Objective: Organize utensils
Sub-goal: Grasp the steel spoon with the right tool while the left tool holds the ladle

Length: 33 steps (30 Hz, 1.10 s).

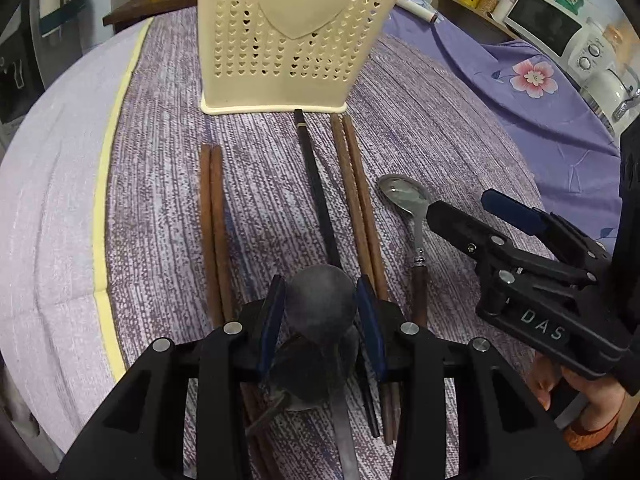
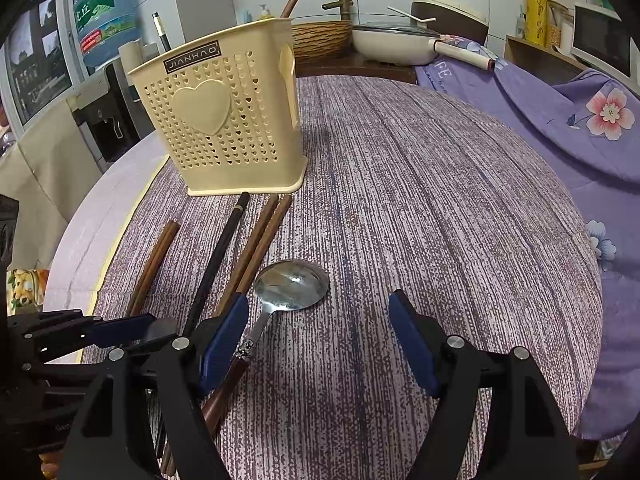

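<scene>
My left gripper (image 1: 321,304) is shut on the round bowl of a dark spoon (image 1: 322,300), held just above the mat. A cream utensil basket (image 1: 292,32) stands ahead; it also shows in the right wrist view (image 2: 228,120), with a black chopstick and a brown one inside. On the mat lie a brown chopstick pair (image 1: 214,232), a black chopstick (image 1: 316,188), another brown pair (image 1: 358,200) and a steel spoon with a wooden handle (image 1: 408,200). My right gripper (image 2: 318,344) is open and empty, its left finger beside the steel spoon (image 2: 292,284).
A purple woven mat (image 2: 420,200) covers the round table. A purple flowered cloth (image 2: 580,128) lies at the right. A pan (image 2: 392,44), a wicker basket (image 2: 320,38) and a microwave (image 1: 560,28) stand behind the table. A water dispenser (image 2: 104,20) stands at the far left.
</scene>
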Available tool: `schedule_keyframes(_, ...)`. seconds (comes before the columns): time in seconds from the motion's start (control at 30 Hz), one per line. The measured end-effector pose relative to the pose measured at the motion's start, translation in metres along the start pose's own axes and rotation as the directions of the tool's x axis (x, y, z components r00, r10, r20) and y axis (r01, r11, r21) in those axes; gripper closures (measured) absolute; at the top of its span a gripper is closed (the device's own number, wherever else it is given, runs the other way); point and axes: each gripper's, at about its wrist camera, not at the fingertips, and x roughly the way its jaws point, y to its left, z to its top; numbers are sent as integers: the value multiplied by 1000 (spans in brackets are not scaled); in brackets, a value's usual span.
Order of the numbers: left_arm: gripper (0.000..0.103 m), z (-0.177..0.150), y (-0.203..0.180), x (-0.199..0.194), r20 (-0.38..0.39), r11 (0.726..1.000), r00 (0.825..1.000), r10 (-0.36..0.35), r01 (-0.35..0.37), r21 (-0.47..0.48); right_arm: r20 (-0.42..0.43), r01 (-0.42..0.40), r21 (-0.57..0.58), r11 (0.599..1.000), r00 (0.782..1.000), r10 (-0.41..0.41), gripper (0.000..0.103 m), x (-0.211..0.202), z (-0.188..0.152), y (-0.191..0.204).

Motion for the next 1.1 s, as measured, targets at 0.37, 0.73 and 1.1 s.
schedule_keyframes(0.37, 56, -5, -14, 1, 4, 999, 1000, 29, -29, 39, -5, 5, 21, 1000, 1000, -5, 32, 0, -2, -7)
schedule_keyframes(0.73, 67, -12, -4, -6, 27, 1000, 1000, 8, -7, -11, -32, -7, 31, 999, 999, 8, 32, 6, 3, -3)
schedule_keyframes(1.1, 67, -5, 11, -46, 147, 999, 989, 13, -5, -53, -171, 11, 29, 1000, 985, -6, 40, 37, 14, 9)
